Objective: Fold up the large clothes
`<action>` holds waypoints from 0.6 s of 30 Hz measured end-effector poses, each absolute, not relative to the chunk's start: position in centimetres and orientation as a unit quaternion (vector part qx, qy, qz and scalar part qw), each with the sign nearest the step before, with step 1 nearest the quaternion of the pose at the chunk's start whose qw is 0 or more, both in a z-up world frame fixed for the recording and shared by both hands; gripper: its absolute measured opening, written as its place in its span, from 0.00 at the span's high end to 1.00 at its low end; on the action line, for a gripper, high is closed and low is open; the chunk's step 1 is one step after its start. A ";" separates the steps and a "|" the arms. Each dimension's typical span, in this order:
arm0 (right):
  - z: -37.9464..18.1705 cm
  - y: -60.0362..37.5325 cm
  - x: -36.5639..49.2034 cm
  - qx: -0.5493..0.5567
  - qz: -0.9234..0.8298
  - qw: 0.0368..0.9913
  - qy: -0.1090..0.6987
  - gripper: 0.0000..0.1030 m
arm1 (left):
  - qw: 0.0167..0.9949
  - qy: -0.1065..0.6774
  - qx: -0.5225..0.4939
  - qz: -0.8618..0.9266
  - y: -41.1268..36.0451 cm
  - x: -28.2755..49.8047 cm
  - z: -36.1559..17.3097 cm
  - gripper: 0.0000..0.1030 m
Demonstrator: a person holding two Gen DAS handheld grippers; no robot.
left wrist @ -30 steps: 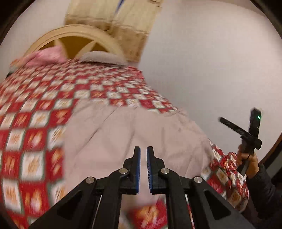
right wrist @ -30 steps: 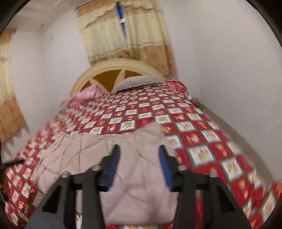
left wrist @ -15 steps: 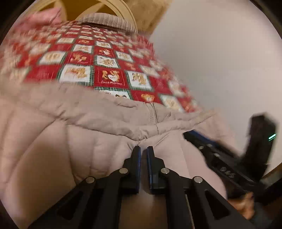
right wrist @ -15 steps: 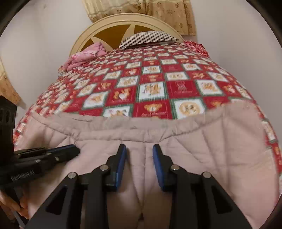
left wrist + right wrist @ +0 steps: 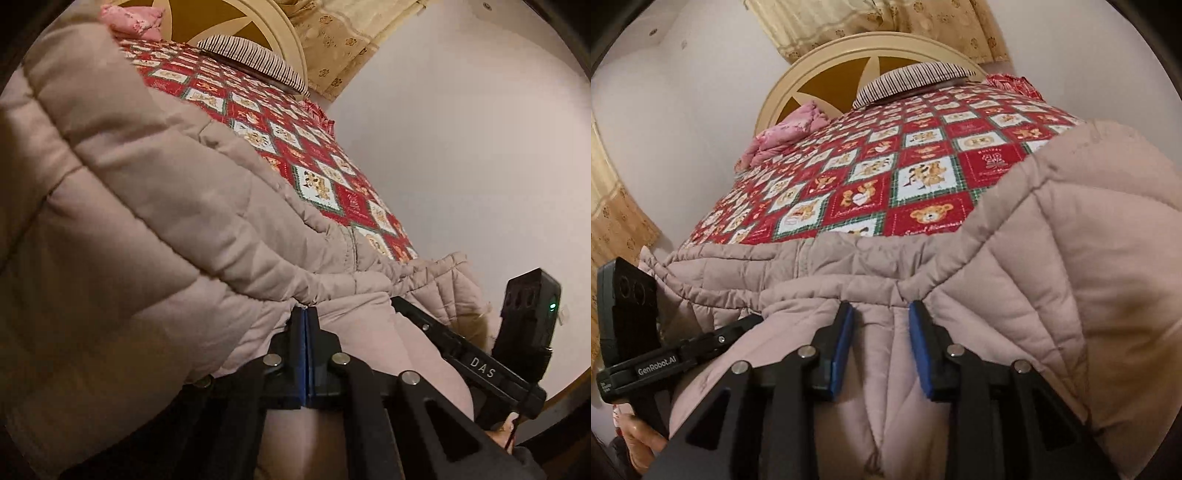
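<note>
Beige quilted coat (image 5: 155, 229) now close, left gripper (image 5: 306, 314) shut

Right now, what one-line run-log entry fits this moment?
stage: gripping before fold | left gripper: shut at padded jacket seam | right gripper: jaws apart, astride jacket ridge | surface: bed quilt

Bed (image 5: 923, 177) under red patchwork quilt: beige padded coat (image 5: 1052, 277), striped pillow (image 5: 908, 79), perhaps pink bedding (image 5: 783, 134).
</note>
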State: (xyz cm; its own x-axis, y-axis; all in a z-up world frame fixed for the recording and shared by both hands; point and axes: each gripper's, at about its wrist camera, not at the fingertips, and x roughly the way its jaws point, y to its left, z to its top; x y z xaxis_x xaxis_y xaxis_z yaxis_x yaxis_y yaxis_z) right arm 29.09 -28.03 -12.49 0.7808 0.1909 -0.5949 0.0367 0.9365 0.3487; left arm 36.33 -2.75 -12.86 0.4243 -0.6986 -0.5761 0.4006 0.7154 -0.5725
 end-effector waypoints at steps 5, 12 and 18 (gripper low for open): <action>-11.4 -26.6 29.4 0.121 0.002 0.924 0.364 0.68 | 0.842 0.422 -0.136 -0.308 -3.6 36.0 -12.6 0.98; -7.2 -28.1 23.7 0.068 -0.113 0.940 0.314 0.41 | 0.862 0.416 -0.084 -0.277 -3.9 35.2 -12.3 0.98; -12.2 -33.2 23.5 0.123 -0.136 0.929 0.321 0.46 | 0.875 0.408 -0.043 -0.258 -5.6 34.9 -12.4 0.97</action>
State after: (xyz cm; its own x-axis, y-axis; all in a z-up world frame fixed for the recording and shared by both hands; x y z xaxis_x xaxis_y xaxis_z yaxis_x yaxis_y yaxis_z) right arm 23.45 -33.19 -12.17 0.7568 -0.1726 -0.6305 0.3310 0.9329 0.1419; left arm 34.85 -5.60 -12.38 0.5347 -0.4854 -0.6917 0.4161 0.8637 -0.2845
